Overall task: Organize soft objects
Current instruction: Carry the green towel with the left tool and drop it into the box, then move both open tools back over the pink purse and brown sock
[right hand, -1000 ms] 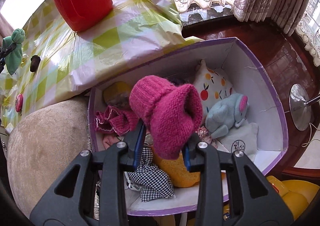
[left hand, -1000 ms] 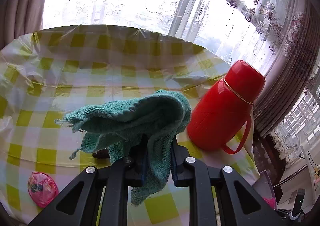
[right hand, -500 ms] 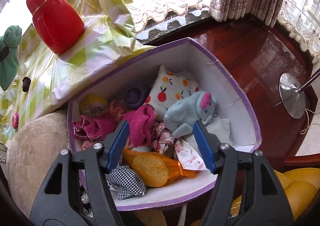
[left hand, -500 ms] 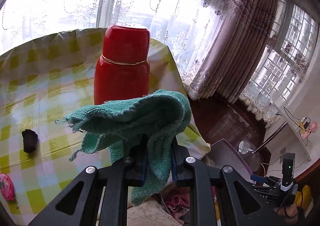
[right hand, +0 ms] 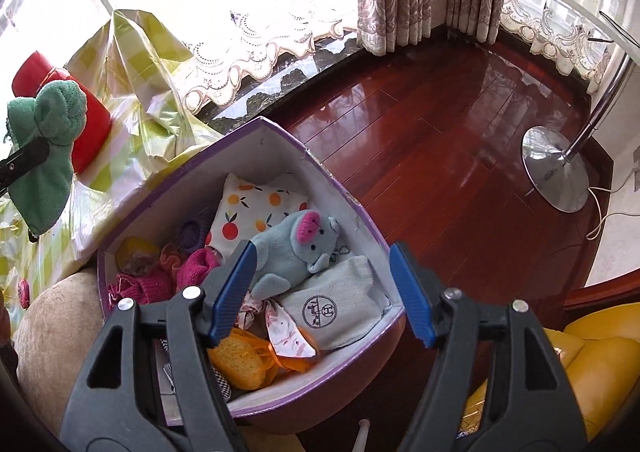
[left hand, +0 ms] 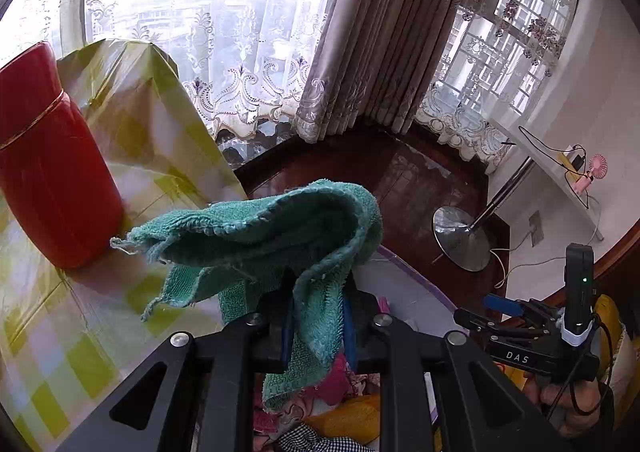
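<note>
Teal terry-cloth towel (left hand: 280, 236) is pinched between the left gripper's (left hand: 316, 328) blue pads, jaws closed down on a narrow fold of it; most of the cloth bunches above and ahead of the fingers, one tail hanging down between them. From the right wrist view the same towel (right hand: 44, 156) hangs off the left gripper at far left, in front of the red plastic thermos flask (right hand: 80, 124) on the yellow-and-white checked plastic tablecloth (right hand: 132, 64). Target, I'd judge, is the purple-rimmed white cardboard box (right hand: 320, 168). It lies below and just past the left fingertips: in the left view its rim (left hand: 412, 272) shows just right of the towel, with pink and yellow soft items under the fingers. The towel's long axis runs roughly crosswise to the fingers, so the loose end on the flask side could catch the box wall or the table edge if released too early. Right gripper (right hand: 324, 288) is wide open with nothing between its pads, hovering over the box's near end above the grey plush mouse with pink ear (right hand: 296, 248) and the grey drawstring pouch with a round logo (right hand: 336, 304). The left hand is the one to finish this; the drop looks close but not yet made. Fruit-print cushion (right hand: 256, 208) sits beyond the right fingers, against the far wall.
</note>
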A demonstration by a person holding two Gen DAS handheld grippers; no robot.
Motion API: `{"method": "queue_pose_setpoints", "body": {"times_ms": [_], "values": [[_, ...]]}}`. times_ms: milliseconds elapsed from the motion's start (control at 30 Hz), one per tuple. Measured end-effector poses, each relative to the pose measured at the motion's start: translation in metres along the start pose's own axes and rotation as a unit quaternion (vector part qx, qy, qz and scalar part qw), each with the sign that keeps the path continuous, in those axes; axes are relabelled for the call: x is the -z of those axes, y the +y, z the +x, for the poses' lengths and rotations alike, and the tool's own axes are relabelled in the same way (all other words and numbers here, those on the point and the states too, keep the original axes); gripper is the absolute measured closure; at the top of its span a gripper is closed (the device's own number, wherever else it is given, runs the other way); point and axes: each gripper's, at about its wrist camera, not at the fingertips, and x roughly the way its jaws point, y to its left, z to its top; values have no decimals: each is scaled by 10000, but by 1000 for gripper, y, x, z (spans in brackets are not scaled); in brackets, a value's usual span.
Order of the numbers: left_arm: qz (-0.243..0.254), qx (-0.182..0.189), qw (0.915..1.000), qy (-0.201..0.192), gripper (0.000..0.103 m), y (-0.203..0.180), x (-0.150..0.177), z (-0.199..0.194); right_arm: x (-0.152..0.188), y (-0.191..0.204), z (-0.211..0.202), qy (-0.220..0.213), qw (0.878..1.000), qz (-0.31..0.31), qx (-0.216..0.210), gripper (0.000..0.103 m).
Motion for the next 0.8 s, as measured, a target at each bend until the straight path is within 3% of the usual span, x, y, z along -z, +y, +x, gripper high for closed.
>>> {"method": "queue_pose_setpoints", "body": {"times_ms": [67,133,200,567,800], "values": [[152,208,9996,95,76,-12,-4,11,0,-4,1,14,10000,54,-3,31],[263,245,9992,199,54,-20,-7,20,1,-5,3,30,10000,60,-38,31],[230,117,9995,174,42,-19,-8,23,2,-4,4,47,10000,35,-67,31],[-127,-35,9999,4,42,15,5,-10,5,13,4,78,9996,-142,-227,31],[-462,-231,9985,-188,42,43,25,-38,7,48,3,74,9976,-549,-423,31]]}}
